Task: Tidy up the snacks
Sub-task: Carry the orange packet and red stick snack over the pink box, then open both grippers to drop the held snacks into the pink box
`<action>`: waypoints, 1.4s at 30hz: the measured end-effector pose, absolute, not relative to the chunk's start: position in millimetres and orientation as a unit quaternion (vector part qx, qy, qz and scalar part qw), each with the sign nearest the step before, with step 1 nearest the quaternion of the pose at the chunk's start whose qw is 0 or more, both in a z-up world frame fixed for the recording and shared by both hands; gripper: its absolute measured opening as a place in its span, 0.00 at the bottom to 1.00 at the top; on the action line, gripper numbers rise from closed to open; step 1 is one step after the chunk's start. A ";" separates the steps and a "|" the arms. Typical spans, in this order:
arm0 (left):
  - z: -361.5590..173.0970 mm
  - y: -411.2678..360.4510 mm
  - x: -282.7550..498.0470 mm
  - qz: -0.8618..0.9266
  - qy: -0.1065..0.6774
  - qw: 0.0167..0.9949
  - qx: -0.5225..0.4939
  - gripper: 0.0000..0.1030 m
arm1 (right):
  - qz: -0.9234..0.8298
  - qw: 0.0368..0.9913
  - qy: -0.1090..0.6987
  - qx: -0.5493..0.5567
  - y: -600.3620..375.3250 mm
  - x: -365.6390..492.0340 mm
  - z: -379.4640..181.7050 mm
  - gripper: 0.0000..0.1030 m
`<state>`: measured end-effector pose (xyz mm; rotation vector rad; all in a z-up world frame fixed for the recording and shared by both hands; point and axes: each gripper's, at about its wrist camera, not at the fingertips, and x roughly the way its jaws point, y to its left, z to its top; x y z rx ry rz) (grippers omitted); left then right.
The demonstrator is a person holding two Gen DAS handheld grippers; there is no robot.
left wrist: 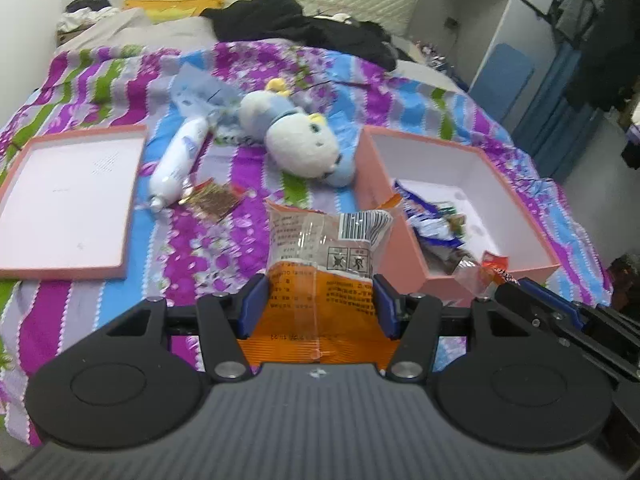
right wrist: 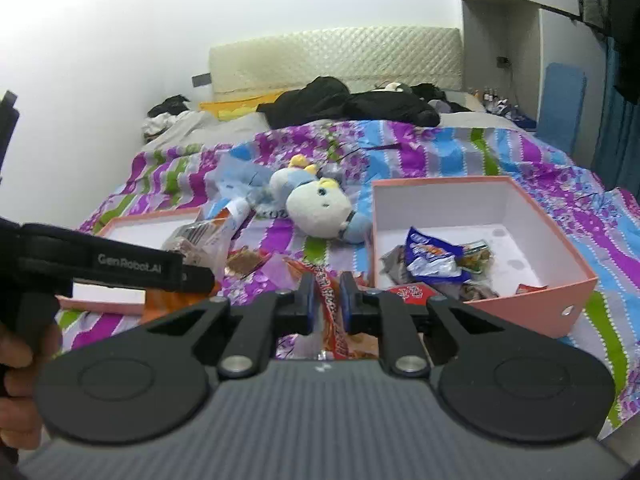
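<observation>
My left gripper (left wrist: 320,304) is shut on an orange and clear snack bag (left wrist: 324,256), held above the bed just left of the pink box (left wrist: 404,256). My right gripper (right wrist: 327,300) is shut on a red and orange snack packet (right wrist: 330,300), held near the box's front left corner (right wrist: 520,308). The box holds several snack packets, among them a blue and white one (right wrist: 430,258). A small brown snack packet (left wrist: 214,200) lies on the bedspread. The left gripper shows at the left of the right wrist view (right wrist: 120,268) with its bag (right wrist: 200,240).
The pink box lid (left wrist: 68,200) lies upside down at the left. A white tube (left wrist: 180,160), a plush toy (left wrist: 300,144) and a blue plastic bag (left wrist: 200,92) lie in the middle of the bed. Black clothes (left wrist: 304,24) are piled near the headboard.
</observation>
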<state>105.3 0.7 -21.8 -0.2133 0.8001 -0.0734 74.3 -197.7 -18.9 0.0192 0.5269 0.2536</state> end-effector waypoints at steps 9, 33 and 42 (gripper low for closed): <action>-7.1 -30.5 136.4 -0.074 0.386 0.914 -0.101 0.60 | 0.075 0.966 0.247 0.012 -231.2 91.1 -6.8 0.16; -52.6 -148.7 360.6 -0.169 0.438 0.881 -0.048 0.60 | 0.009 0.958 0.286 0.013 -320.1 261.1 -50.4 0.16; -99.4 -169.3 417.3 -0.180 0.471 0.863 -0.039 0.60 | 0.000 0.943 0.331 0.039 -338.8 310.7 -96.0 0.17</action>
